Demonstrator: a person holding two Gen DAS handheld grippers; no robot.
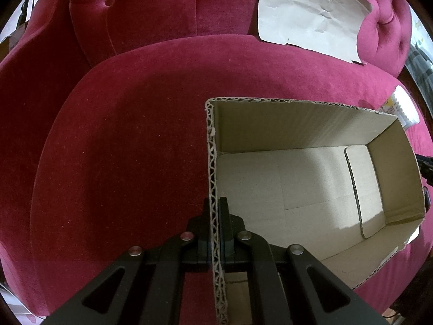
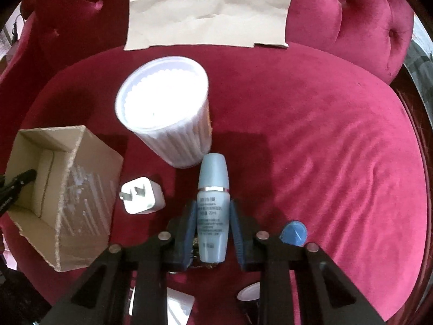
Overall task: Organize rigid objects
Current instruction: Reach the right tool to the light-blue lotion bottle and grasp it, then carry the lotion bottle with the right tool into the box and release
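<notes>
Crimson velvet sofa seat [image 2: 338, 140], tufted back behind, with a creased sheet of brown paper [image 2: 208, 10] propped against it. Small pale blue bottle [image 2: 213, 208] lying on the seat, rounded cap pointing away, silver band at the neck, fine print on the body. Lies between the fingers of the right hand-held gripper [image 2: 212, 211], spread, pads just beside the bottle, contact unclear. Beside it: white wall charger [image 2: 142, 196] with two prongs, tall ribbed white tub [image 2: 167, 111] with clear lid, blue cap [image 2: 294, 232]. Open cardboard box [image 1: 311, 189] on the seat at left, nothing visible inside. Left hand-held gripper [image 1: 215, 211] pinching the box's near wall, pressed onto the corrugated edge.
</notes>
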